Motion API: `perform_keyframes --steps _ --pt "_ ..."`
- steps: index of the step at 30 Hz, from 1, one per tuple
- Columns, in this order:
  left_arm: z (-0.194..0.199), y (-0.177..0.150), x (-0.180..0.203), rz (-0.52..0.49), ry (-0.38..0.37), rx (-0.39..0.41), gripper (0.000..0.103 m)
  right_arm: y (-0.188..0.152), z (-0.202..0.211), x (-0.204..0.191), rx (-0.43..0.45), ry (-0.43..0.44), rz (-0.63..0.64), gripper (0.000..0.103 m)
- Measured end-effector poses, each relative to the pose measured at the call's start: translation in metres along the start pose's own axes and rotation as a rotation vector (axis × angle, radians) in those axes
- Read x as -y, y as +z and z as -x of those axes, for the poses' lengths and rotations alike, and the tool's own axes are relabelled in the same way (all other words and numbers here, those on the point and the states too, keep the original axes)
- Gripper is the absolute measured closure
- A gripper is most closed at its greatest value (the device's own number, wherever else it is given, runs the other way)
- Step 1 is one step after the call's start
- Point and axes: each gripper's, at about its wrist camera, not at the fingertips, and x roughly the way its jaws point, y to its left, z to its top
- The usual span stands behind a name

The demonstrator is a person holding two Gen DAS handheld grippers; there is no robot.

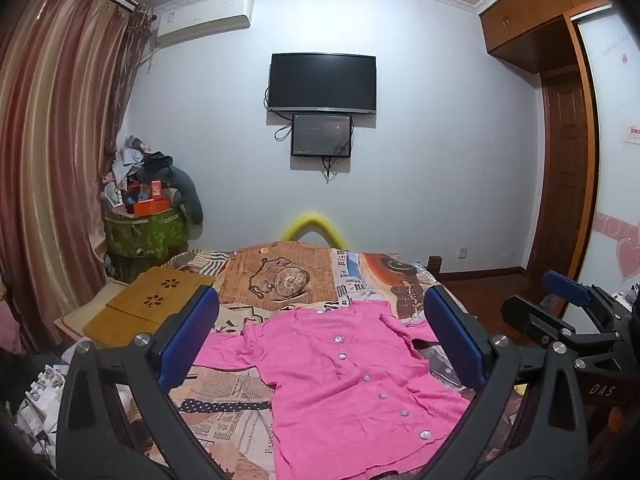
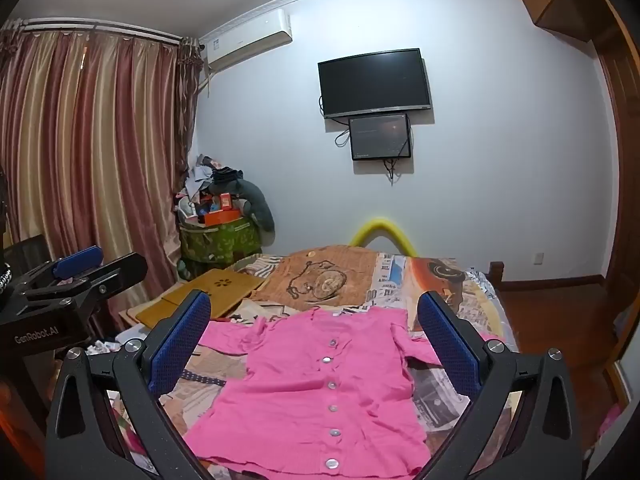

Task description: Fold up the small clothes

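Patterned bedspread [image 1: 280, 276], centre frame; one pink cardigan [image 1: 340, 384] flat, six buttons. Two wall screens, upper centre. Left gripper [image 1: 320, 336] and right gripper [image 2: 314, 334] both released.

I see a pale wall [image 1: 420, 160] with a black wall-mounted television [image 1: 322, 82], striped reddish curtains [image 1: 52, 160], and a brown wooden wardrobe [image 1: 560, 120].

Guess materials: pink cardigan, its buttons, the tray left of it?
Pink cardigan: looks like a thin, matte knit, going by its soft wrinkles and ribbed hem. Buttons: pale with a pearly sheen, probably plastic or shell. Tray: flat tan boards with flower cutouts, likely bamboo or light wood, smooth finish.
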Motion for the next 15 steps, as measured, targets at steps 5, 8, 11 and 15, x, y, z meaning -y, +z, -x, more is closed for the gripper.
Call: perform_keyframes --steps 5,8,11,15 --pt "0.001 0.0 0.0 0.001 -0.005 0.006 0.0 0.0 0.0 0.0 0.002 -0.003 0.0 0.0" --pt "0.002 0.0 0.0 -0.004 -0.003 0.01 0.0 0.0 0.0 0.0 0.0 -0.006 -0.001 0.0" --pt "-0.003 -0.003 -0.006 0.002 -0.008 0.006 0.0 0.0 0.0 -0.004 0.008 -0.003 -0.002 0.0" --pt "0.001 0.001 -0.002 -0.006 -0.004 0.008 0.0 0.001 0.0 -0.003 0.007 -0.006 -0.002 0.0"
